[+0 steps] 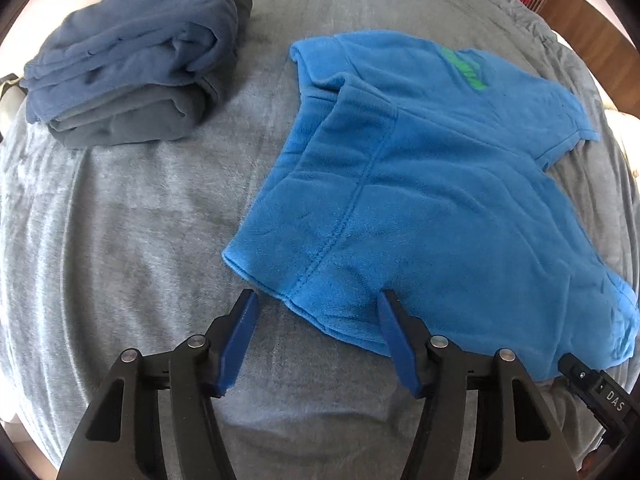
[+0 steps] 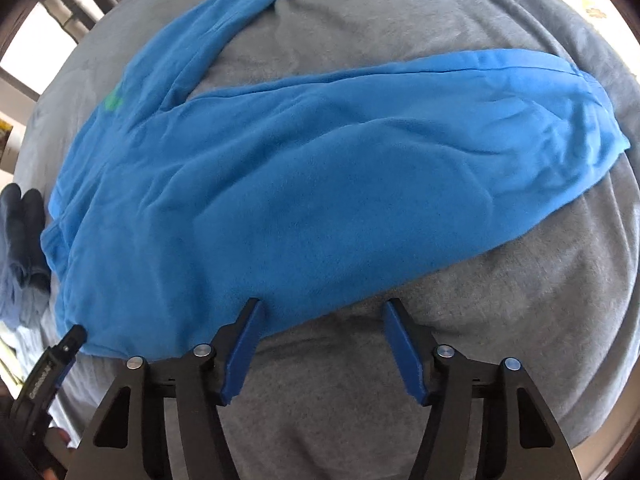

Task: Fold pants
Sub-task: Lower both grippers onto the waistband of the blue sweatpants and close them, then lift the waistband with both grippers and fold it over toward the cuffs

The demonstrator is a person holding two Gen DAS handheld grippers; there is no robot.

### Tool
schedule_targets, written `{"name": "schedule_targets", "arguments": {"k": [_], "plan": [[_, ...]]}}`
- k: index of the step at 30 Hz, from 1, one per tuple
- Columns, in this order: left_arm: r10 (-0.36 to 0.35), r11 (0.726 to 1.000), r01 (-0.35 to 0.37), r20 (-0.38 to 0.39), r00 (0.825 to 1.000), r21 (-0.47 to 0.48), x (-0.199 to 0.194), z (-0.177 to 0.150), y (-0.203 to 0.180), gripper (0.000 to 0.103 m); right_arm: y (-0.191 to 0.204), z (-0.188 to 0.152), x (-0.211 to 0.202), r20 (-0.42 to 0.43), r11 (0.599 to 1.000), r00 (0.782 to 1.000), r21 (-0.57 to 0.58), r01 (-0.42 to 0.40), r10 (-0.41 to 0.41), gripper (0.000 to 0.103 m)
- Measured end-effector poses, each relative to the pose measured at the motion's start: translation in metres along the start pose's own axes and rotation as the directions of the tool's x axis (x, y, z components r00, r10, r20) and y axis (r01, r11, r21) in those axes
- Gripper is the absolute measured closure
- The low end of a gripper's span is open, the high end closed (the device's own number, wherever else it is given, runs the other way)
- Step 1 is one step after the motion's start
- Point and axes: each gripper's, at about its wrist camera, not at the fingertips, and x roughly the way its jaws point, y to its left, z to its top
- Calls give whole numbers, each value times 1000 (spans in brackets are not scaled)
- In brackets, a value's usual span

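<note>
Bright blue fleece pants [image 1: 420, 184] lie spread on a grey blanket [image 1: 140, 220]; a green print shows near the far side. In the left wrist view my left gripper [image 1: 318, 300] is open at the waistband edge, its right finger over the fabric, holding nothing. In the right wrist view the pants [image 2: 300, 184] stretch with both legs running away to the right. My right gripper [image 2: 320, 308] is open at the near edge of the closer leg, empty. The other gripper's tip shows at the lower left [image 2: 72, 338].
A stack of folded dark blue and grey garments [image 1: 132, 64] sits at the far left on the blanket, and shows at the left edge in the right wrist view [image 2: 24, 220]. Room furniture lies beyond the blanket's edges.
</note>
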Motion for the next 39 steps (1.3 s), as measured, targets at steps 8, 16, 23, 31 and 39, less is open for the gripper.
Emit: {"name": "schedule_targets", "arguments": {"k": [8,16,23,31,39], "plan": [[28,999,-28,0,1000,19,11,-4,-7,48,-1,9,7,-14,1000,1000,9,-17,17,51],[14,1000,-14,0,1000,25,-2,-8,-12,77,12,15,-10,6,997,1000,-70,-16,16,81],[-18,1000,18,2,1000,7,-30,5,-15,81,29,24,-48,69,993,997,-120,-18,27,85],[-24,1000,24,17,1000,-3,-59,22,-19,81,12,49,-78,133,990,990,-136,-33,51,87],[-25,1000,26,12,1000,-17,-78,41,-34,82,18,73,-103,200,989,977,-140,-49,77,88]]}}
